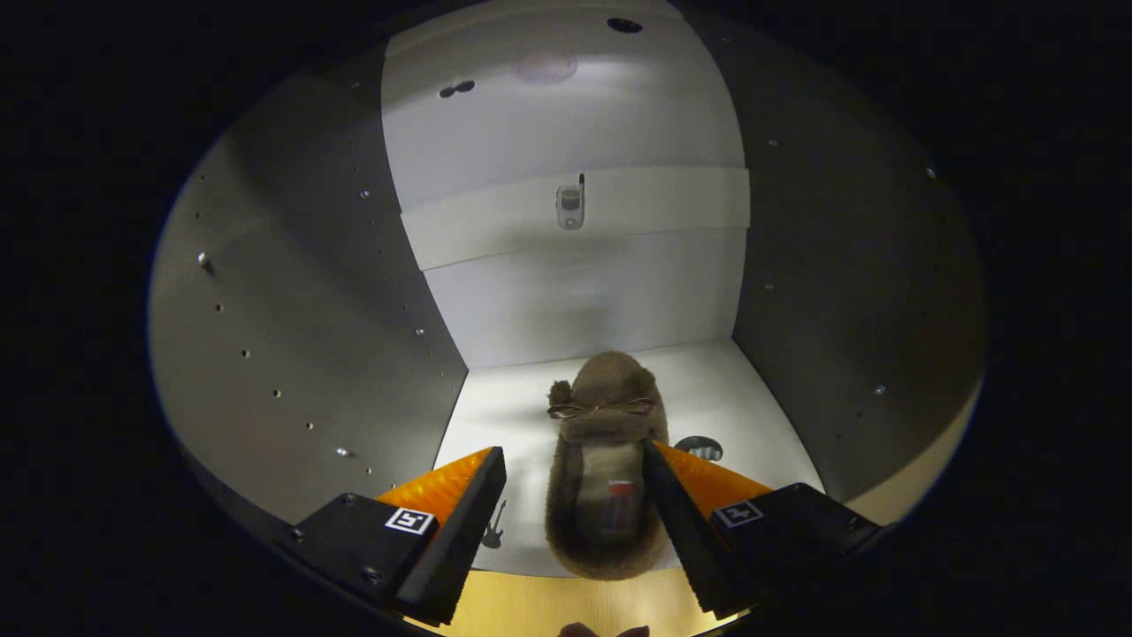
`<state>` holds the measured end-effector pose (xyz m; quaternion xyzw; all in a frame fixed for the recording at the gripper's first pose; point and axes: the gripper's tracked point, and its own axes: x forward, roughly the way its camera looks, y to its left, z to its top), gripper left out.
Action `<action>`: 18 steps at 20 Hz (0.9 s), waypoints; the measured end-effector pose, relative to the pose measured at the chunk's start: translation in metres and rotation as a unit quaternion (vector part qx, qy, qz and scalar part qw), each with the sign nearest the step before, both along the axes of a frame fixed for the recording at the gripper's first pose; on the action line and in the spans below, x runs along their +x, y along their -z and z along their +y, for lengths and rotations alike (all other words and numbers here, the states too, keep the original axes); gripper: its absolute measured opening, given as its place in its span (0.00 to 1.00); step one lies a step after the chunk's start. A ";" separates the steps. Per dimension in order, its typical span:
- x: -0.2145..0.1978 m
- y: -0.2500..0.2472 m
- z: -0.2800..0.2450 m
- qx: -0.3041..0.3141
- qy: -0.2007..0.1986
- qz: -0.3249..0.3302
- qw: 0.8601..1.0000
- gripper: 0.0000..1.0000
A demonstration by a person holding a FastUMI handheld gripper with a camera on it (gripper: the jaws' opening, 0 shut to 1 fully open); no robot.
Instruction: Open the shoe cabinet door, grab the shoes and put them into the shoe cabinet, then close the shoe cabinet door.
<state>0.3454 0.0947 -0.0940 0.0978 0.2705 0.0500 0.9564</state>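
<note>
— White panels close off the back of the shoe cabinet, grey side walls dotted with small peg holes stand to either hand, and a pale cross strip runs across the back panel with a small metal fitting at its middle. What sits inside?

— One brown fuzzy shoe, a moccasin type with a thin bow across the top, toe pointing toward the back panel, heel near the front edge of the cabinet floor.

— And the gripper?

— Its fingers are spread wide, one on each side of the shoe. The right one lies against or just beside the shoe's flank; the left stands clear of it, with bare floor between.

— Any writing?

— Nothing legible. A small red tag shows inside the shoe, too blurred to read. Each finger base carries a square black-and-white marker. A little guitar-shaped sticker lies on the floor by the left finger, and a dark round mark lies right of the shoe.
</note>
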 end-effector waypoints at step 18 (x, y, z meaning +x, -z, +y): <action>-0.253 -0.123 -0.053 -0.044 0.021 -0.261 0.964 0.98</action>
